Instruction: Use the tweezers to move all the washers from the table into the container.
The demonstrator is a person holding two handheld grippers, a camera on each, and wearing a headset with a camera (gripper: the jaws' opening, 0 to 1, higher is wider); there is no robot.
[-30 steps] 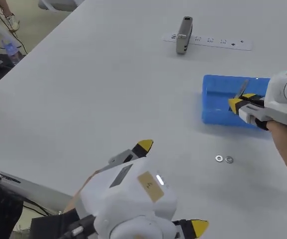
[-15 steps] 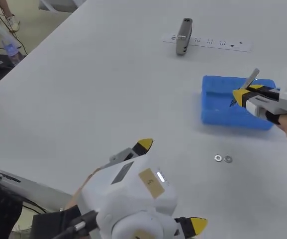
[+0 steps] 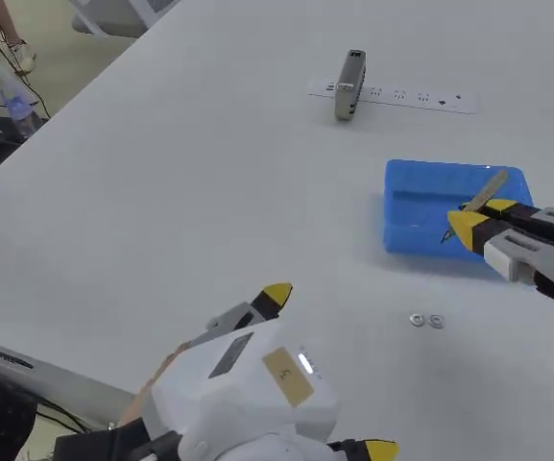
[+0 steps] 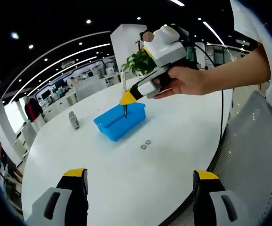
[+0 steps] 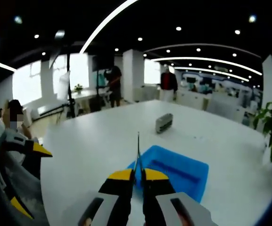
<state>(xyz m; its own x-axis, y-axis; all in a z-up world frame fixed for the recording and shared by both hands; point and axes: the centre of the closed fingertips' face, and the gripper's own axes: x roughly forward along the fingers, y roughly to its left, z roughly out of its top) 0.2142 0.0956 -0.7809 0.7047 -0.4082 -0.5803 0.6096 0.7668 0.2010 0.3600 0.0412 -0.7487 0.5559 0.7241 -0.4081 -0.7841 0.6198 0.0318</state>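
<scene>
**Tweezers Over Container; Two Washers on Tabletop**

The left gripper (image 3: pixel 326 370) sits at the near edge of the tabletop (image 3: pixel 161 192). Its jaws are spread wide and hold nothing, keeping clear of the work. Two washers (image 3: pixel 426 321) lie side by side on the tabletop, near the blue container (image 3: pixel 449 171). The right gripper (image 3: pixel 469 229) has its jaws clenched on the tweezers (image 3: pixel 485 188). The tweezer tips point down over the container, probably for a drop. Whether the tips carry a washer cannot be told.

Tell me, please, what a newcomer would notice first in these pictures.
The blue container on the white table stands out, with the right gripper holding tweezers above it. Two washers lie side by side nearer the person, and the left gripper hangs open in the foreground.
</scene>
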